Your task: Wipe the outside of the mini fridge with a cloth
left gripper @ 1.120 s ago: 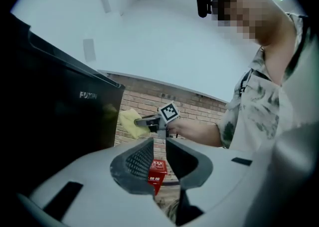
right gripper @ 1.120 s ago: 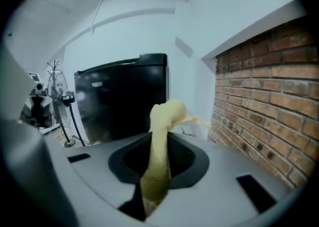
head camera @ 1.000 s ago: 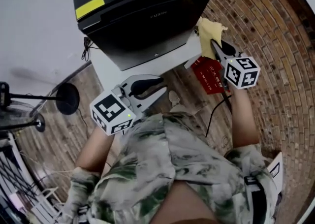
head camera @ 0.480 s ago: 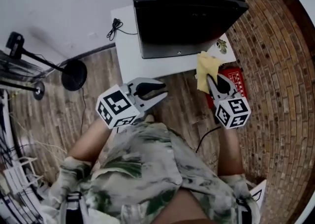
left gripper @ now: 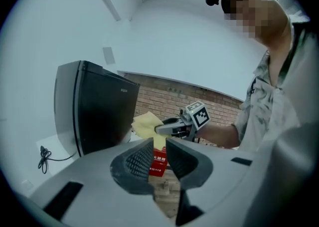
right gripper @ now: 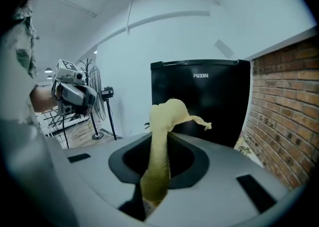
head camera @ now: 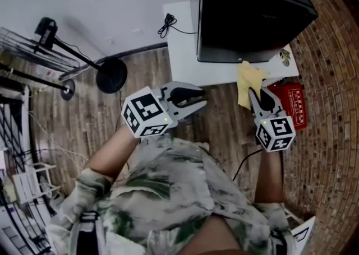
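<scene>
Your left gripper (head camera: 194, 101) hangs spread and empty. The mini fridge (head camera: 252, 18) stands far right on a white table (head camera: 180, 52). Your right gripper (head camera: 256, 94) pinches the cloth (head camera: 248, 82) near its door. This looks like the approach: next, press the cloth flat against the door.

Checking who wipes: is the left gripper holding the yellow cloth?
No, the right gripper pinches the cloth; the left gripper is open and empty.
</scene>
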Demonstrator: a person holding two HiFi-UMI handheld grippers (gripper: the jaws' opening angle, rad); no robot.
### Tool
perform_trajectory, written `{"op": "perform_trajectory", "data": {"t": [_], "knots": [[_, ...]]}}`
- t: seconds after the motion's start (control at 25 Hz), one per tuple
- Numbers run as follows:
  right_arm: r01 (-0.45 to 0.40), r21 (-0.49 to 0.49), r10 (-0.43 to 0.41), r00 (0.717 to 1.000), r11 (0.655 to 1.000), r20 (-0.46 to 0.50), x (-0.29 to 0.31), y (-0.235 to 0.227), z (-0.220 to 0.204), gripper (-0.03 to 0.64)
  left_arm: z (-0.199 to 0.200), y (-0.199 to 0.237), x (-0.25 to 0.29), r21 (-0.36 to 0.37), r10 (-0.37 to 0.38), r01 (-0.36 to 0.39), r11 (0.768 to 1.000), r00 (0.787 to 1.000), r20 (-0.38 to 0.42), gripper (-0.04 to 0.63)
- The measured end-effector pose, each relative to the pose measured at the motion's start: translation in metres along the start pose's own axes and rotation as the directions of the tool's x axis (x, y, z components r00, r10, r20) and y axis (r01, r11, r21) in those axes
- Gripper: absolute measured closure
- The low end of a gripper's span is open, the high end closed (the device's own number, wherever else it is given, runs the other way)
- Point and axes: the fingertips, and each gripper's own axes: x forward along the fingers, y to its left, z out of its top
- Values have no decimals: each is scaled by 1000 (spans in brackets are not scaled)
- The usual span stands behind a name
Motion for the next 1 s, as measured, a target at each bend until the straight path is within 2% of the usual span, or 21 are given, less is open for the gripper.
{"op": "perform_trajectory", "data": {"t": [0.16, 0.44, 0.56, 0.68, 0.8, 1.0], "knots": [[85, -62, -84, 996, 994, 6, 30, 36, 34, 531, -6, 36, -55, 37, -52, 51, 998, 998, 26, 509], [228, -57, -227, 974, 972, 18, 112, 123, 99, 531, -30, 102, -173, 90, -144, 144, 985, 990, -13, 509], [277, -77, -275, 961, 958, 33, 138, 151, 132, 531, -36, 116, -209, 126, -183, 187, 974, 982, -44, 509], [328, -105, -326, 945, 939, 34, 160, 168, 158, 531, -44, 121, -235, 109, -244, 248, 963, 969, -49, 509], [388, -205, -392, 919, 898, 22, 174, 174, 188, 531, -45, 125, -249, 100, -277, 279, 955, 960, -35, 510], [481, -404, -518, 855, 778, 20, 183, 161, 241, 531, -43, 117, -264, 112, -351, 351, 930, 936, -19, 509]]}}
